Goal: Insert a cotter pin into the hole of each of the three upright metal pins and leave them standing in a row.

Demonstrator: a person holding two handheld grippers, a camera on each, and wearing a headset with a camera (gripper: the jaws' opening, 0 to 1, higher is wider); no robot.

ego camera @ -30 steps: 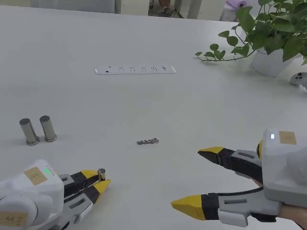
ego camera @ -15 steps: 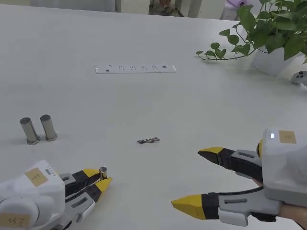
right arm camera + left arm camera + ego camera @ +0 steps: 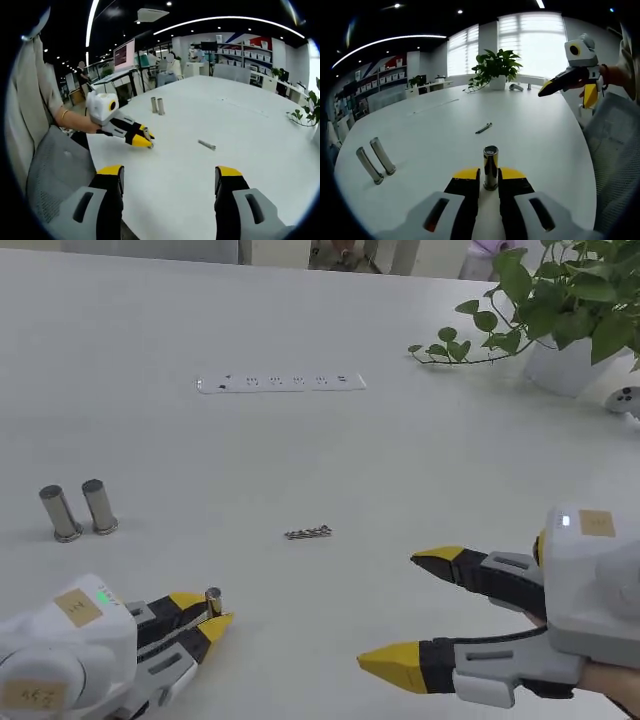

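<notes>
The left tongs (image 3: 490,174) are clenched low on one upright metal pin (image 3: 490,162), smooth, hard and probably slippery, left of the cotter pin (image 3: 308,533), a light sliver I'd have the gaping, empty right tongs (image 3: 390,610) pinch mid-shaft.

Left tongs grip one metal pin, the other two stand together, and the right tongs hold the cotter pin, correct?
No: the right tongs are open and empty; the cotter pin lies loose on the table, as the right gripper view shows. The rest stands.
</notes>
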